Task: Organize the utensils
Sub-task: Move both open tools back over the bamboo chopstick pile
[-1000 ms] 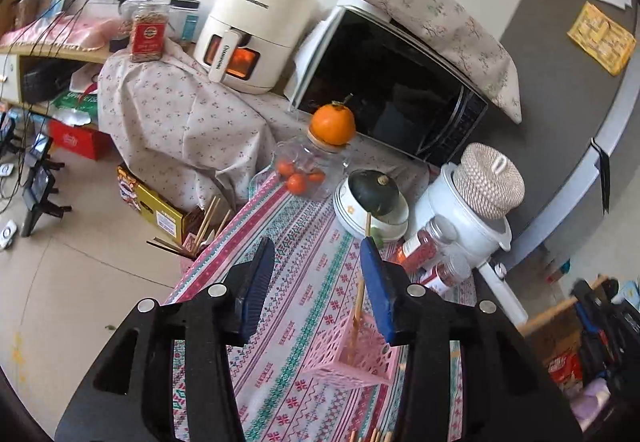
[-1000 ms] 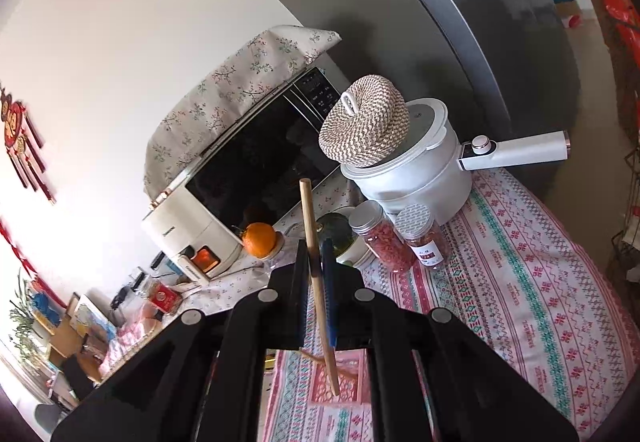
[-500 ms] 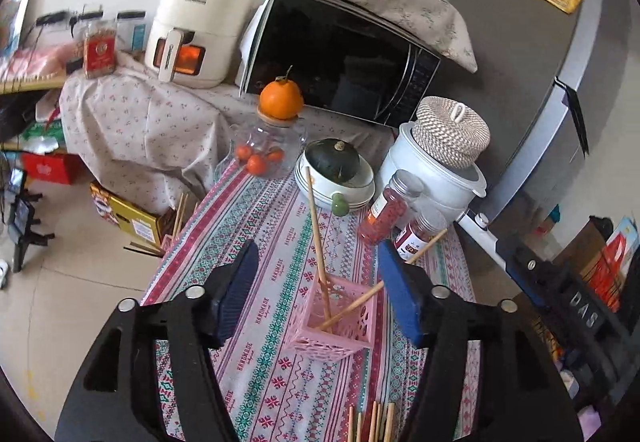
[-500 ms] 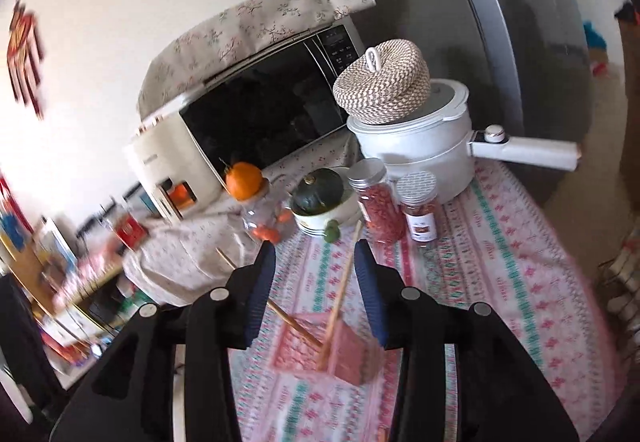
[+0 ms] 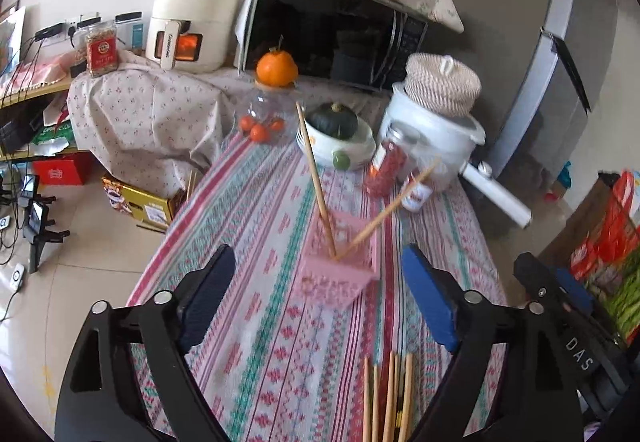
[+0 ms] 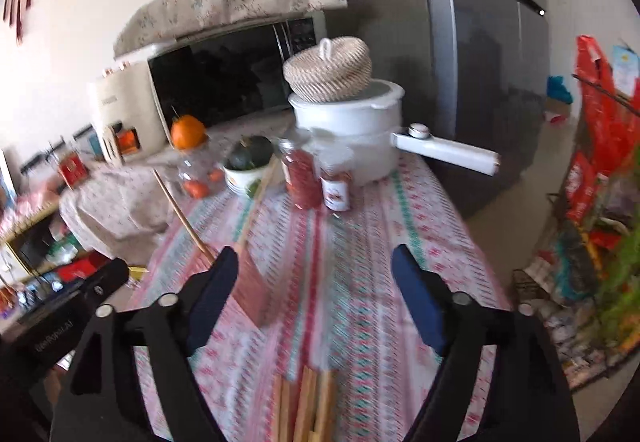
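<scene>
A pink slotted basket (image 5: 340,266) stands on the striped tablecloth with two wooden chopsticks (image 5: 316,182) leaning out of it, one to the left and one to the right. Several more chopsticks (image 5: 386,398) lie flat near the table's front edge. My left gripper (image 5: 320,294) hangs just in front of the basket, jaws opening, nothing between them. In the blurred right wrist view the basket (image 6: 250,290) sits by the left finger, the loose chopsticks (image 6: 304,402) lie below, and my right gripper (image 6: 314,290) is opening and empty.
Behind the basket stand a bowl with a dark squash (image 5: 334,122), a glass jar topped by an orange (image 5: 276,68), two spice jars (image 5: 386,166), a white pot with a woven lid (image 5: 440,82) and long handle (image 6: 448,152), a microwave (image 5: 332,34) and an air fryer (image 5: 192,14).
My right gripper let go of its chopstick, which now leans in the basket. Both grippers opened wide, drew back from the basket and sank toward the loose chopsticks.
</scene>
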Motion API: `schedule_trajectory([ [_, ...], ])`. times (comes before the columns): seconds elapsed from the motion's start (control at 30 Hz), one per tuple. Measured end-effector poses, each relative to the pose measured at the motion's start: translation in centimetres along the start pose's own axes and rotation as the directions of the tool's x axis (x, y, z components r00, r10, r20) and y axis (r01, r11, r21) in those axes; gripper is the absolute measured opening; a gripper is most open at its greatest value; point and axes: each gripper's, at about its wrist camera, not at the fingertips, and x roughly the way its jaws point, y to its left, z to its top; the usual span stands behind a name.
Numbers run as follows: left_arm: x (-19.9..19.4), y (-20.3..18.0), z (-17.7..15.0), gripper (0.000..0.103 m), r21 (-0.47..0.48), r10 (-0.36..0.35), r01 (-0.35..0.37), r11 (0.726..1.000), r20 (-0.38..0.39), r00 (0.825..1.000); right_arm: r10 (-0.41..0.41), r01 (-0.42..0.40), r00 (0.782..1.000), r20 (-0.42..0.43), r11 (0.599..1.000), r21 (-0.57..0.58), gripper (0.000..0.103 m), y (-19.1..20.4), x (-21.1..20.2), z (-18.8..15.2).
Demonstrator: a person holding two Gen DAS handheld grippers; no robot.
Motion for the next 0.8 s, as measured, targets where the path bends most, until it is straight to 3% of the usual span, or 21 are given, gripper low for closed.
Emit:
schedule_trajectory([
  [0.07,0.0,-0.3,-1.1,0.095,0.024,0.005,-0.005,1.0,-0.015,1.0,-0.032,0.032,0.999,-0.027,0.999,-0.015,0.086,-0.4,-0.1,-1.0],
  [0.17,0.3,-0.5,-2.1,0.096,0.047,0.025,-0.022,0.999,-0.047,0.999,-0.116,0.114,0.992,-0.052,0.992,-0.045,0.093,-1.4,-0.4,-2.5],
  [0.23,1.7,-0.6,-2.6,0.096,0.063,0.028,-0.019,0.998,-0.131,0.991,-0.168,0.165,0.985,-0.049,0.985,-0.055,0.095,-2.5,-0.8,-3.4],
  [0.33,4.3,-0.7,-3.7,0.096,0.082,0.035,-0.012,0.997,-0.283,0.958,-0.231,0.226,0.971,-0.064,0.971,-0.081,0.096,-4.1,-0.5,-4.5],
  [0.47,8.1,-0.7,-5.9,0.096,0.056,0.023,0.004,0.998,-0.469,0.883,-0.223,0.209,0.963,-0.153,0.973,-0.101,0.096,-5.5,0.7,-5.6],
  [0.5,9.3,-0.7,-6.6,0.096,0.036,0.012,0.008,0.999,-0.52,0.854,-0.211,0.198,0.96,-0.182,0.976,-0.091,0.096,-6.0,1.1,-5.8],
  [0.57,10.9,-0.7,-7.5,0.096,0.016,0.009,0.0,1.0,-0.579,0.815,-0.177,0.171,0.952,-0.249,0.984,-0.048,0.096,-7.3,1.9,-6.3],
  [0.67,12.4,-1.1,-8.3,0.096,0.022,0.034,-0.026,0.999,-0.611,0.791,-0.112,0.131,0.935,-0.337,0.991,0.037,0.096,-8.9,2.7,-6.7],
  [0.8,14.1,-2.1,-8.9,0.096,0.07,0.092,-0.063,0.996,-0.611,0.786,-0.009,0.071,0.909,-0.416,0.989,0.133,0.096,-10.5,3.4,-7.4],
])
